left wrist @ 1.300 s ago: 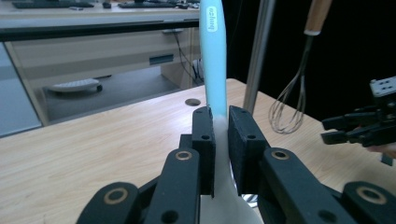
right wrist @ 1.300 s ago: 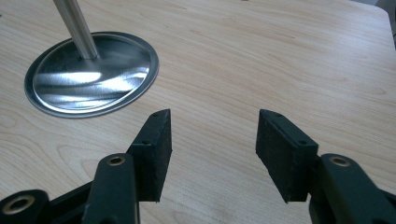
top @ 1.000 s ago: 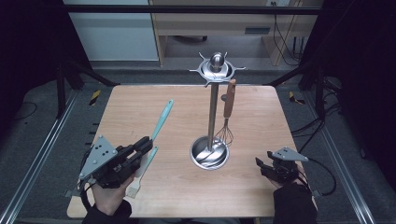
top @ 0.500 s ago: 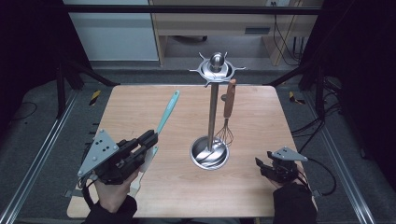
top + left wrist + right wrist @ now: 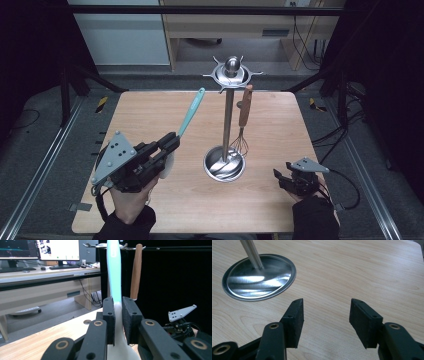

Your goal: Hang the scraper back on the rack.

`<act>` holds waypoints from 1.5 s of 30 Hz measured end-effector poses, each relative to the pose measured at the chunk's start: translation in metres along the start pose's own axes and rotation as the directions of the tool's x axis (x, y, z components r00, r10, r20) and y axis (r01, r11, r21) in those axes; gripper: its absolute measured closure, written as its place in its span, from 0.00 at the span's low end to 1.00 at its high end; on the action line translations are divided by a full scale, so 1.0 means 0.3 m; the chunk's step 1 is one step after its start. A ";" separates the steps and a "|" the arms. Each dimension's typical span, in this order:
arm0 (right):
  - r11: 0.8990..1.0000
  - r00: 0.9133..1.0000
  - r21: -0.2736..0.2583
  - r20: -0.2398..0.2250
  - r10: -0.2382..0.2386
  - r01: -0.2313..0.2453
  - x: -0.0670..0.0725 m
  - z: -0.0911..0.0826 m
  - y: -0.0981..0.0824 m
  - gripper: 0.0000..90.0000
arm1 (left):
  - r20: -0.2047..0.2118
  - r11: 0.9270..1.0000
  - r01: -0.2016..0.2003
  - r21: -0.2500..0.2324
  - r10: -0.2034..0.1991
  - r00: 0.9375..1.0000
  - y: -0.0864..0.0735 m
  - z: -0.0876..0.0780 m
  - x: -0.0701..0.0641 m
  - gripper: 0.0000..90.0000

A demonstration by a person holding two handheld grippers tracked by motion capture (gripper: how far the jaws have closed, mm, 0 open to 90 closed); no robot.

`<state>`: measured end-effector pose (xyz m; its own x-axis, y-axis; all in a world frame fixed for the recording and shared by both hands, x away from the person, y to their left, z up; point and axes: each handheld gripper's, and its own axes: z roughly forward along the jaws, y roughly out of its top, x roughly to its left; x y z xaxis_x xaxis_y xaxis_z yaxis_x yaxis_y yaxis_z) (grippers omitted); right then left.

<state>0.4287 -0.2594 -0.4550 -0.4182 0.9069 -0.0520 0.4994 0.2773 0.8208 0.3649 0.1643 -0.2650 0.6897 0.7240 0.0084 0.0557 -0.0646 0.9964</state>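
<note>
Clamping the turquoise-handled white silicone spatula (image 5: 191, 111) near its blade, the left gripper (image 5: 171, 142) tilts it toward the steel utensil stand (image 5: 227, 117) — right gripper (image 5: 278, 176) gapes empty.

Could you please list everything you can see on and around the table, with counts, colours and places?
Turquoise silicone spatula with white blade: one, held in the left gripper, handle pointing up toward the rack.
Steel utensil rack with round base: one, silver, table centre.
Wooden-handled wire whisk: one, brown and steel, hanging on the rack's right side.
Light wooden table: one, beige.
Monitors: two, on a desk behind, in the left gripper view.
Left gripper: black, shut on the spatula.
Right gripper: black, open, low at the table's right front.
</note>
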 end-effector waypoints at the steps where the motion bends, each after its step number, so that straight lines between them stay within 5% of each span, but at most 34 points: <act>1: 1.000 1.000 0.000 0.000 0.000 0.000 0.000 0.000 0.000 0.50 | 0.004 1.000 -0.002 0.000 0.002 1.000 0.003 0.004 -0.005 0.90; 17: 1.000 1.000 -0.004 -0.003 0.000 0.000 -0.001 -0.001 0.000 0.50 | 0.020 0.999 -0.037 0.029 0.036 0.999 0.014 0.054 -0.046 0.90; 31: 1.000 1.000 -0.006 -0.003 -0.005 0.005 -0.002 -0.001 0.000 0.50 | -0.007 0.995 -0.078 0.060 0.079 0.997 0.010 0.086 -0.058 0.90; 45: 1.000 1.000 -0.006 -0.003 -0.008 0.008 -0.004 0.000 0.000 0.50 | -0.026 0.992 -0.078 0.104 0.081 0.996 -0.001 0.144 -0.062 0.90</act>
<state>0.4291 -0.2604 -0.4549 -0.4246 0.9036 -0.0568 0.4917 0.2828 0.8236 0.3833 0.1211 -0.2691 0.6733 0.7337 0.0917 0.0760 -0.1920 0.9784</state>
